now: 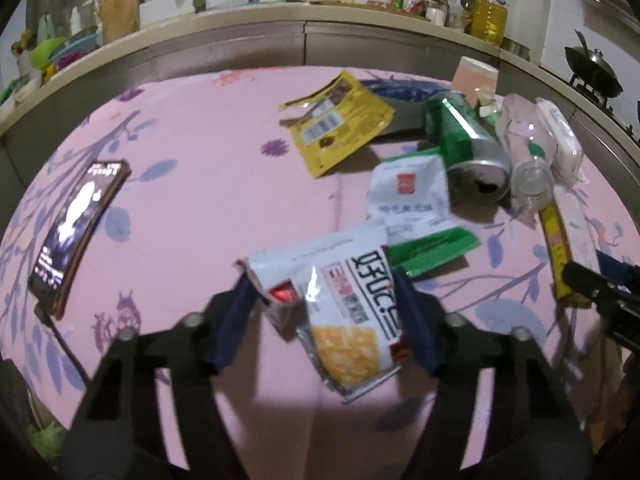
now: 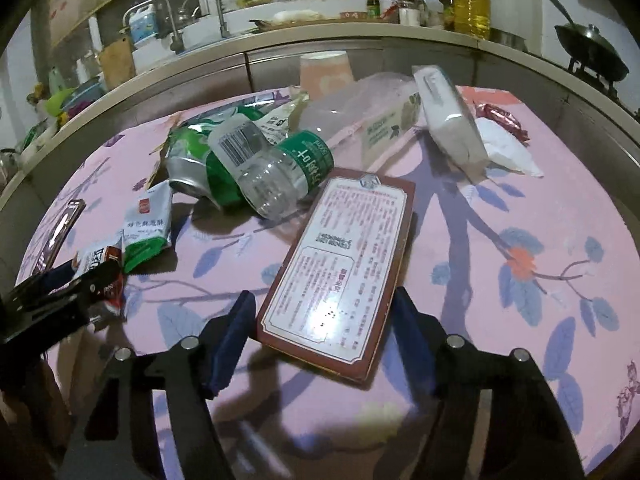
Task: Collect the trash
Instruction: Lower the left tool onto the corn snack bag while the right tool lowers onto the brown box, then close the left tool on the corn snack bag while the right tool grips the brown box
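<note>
The left gripper (image 1: 326, 312) stands with its jaws spread to either side of a white snack packet (image 1: 340, 312), the blue fingertips (image 1: 412, 320) flanking the packet's edges; whether they touch it I cannot tell. The right gripper (image 2: 326, 332) is released too, jaws wide around the near end of a flat brown-rimmed box (image 2: 340, 268) lying printed face up on the pink flowered surface (image 2: 520, 208). Beyond the box lies a heap of trash: a clear bottle (image 2: 280, 176) with a green label on its side, touching a crushed green can (image 2: 200, 168), and behind them a tissue pack (image 2: 448, 128) tilted against other wrappers. A white and green sachet (image 1: 412, 200) lies just beyond the snack packet, with a torn yellow wrapper (image 1: 340, 124) farther back. A phone (image 1: 80, 232) with a lit screen lies well apart at the surface's left edge
</note>
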